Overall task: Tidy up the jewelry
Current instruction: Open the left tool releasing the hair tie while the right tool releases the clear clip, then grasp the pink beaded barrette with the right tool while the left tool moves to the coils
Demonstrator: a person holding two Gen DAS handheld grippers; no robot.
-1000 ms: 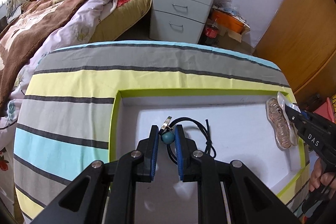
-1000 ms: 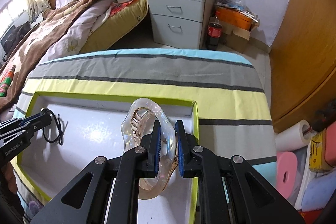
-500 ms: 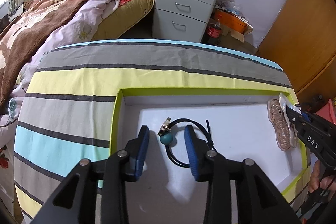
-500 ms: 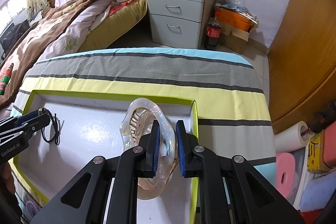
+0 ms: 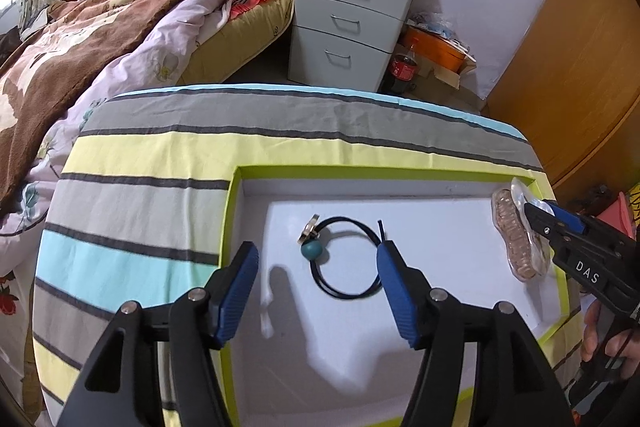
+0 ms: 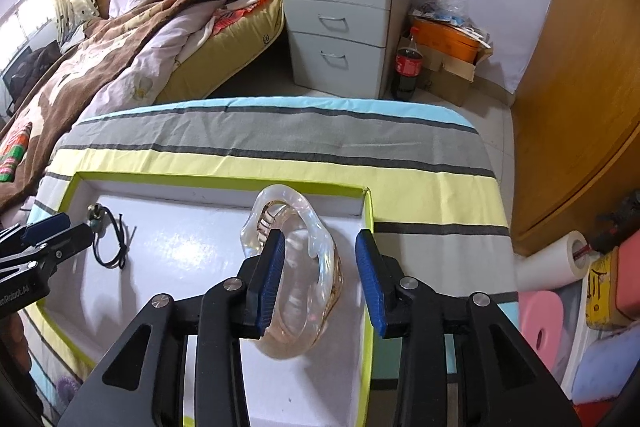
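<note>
A white tray with a lime-green rim (image 5: 360, 171) (image 6: 200, 181) lies on the striped cloth. On its floor rests a black cord necklace (image 5: 344, 263) (image 6: 110, 247) with a teal bead (image 5: 312, 250) and a metal ring (image 5: 309, 229). My left gripper (image 5: 318, 265) (image 6: 76, 227) hangs over it, jaws opening, pads clear of the cord on both sides. A clear hair claw clip (image 6: 288, 205) (image 5: 514, 241) lies at the tray's right end. My right gripper (image 6: 320, 265) (image 5: 546, 217) straddles it, jaws opening, the right pad well apart from the clip.
The striped cloth (image 5: 180, 155) covers the table around the tray. Beyond it stand a bed with blankets (image 5: 100, 39), a grey drawer cabinet (image 6: 340, 23), a cola bottle (image 6: 408, 67) and a wooden wardrobe (image 6: 580, 87). A paper roll (image 6: 552, 263) sits right of the table.
Both grippers went from shut to open. The left one let go of the necklace's bead, and the necklace now lies on the tray. The right one released the clip, which rests in the tray.
</note>
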